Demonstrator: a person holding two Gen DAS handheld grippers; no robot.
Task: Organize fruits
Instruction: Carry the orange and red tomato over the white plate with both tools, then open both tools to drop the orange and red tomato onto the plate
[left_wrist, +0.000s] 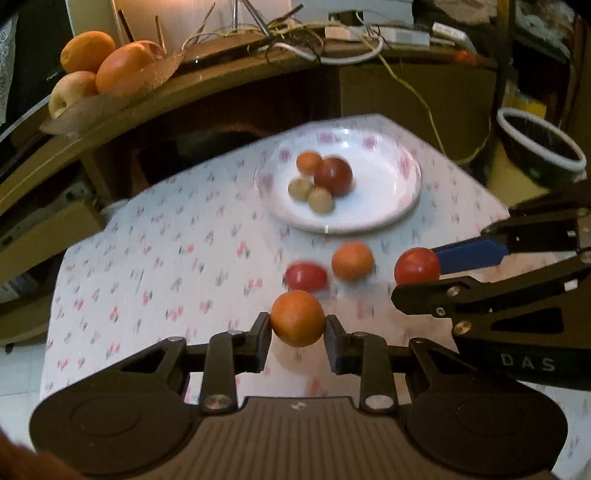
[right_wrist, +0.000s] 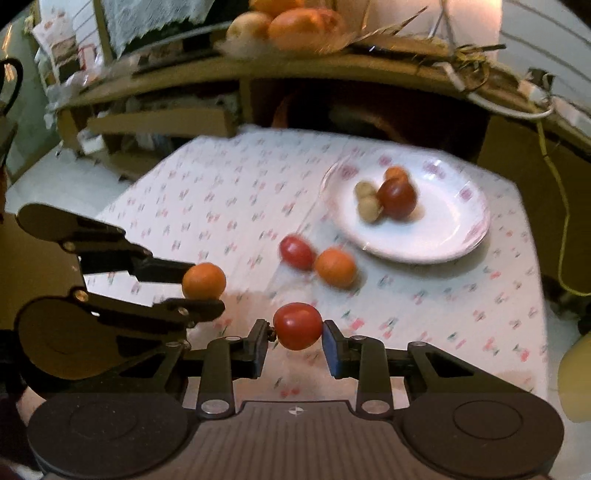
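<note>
Left gripper (left_wrist: 297, 324): fingers clamped on round orange fruit (left_wrist: 297, 322) | Right gripper (right_wrist: 297, 328): fingers clamped on red tomato (right_wrist: 297, 325), long axis crosswise | Plate (left_wrist: 384, 218): four fruits.

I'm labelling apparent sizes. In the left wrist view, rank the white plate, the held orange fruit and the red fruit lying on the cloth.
1. White plate
2. Held orange fruit, enlarged by nearness to the camera
3. Red fruit on the cloth

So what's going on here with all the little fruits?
A person is sorting fruit with two handheld tongs. The left tongs grip an orange fruit; the right tongs grip a red fruit. Four fruits sit on the white plate, and two more lie loose on the tablecloth.
</note>
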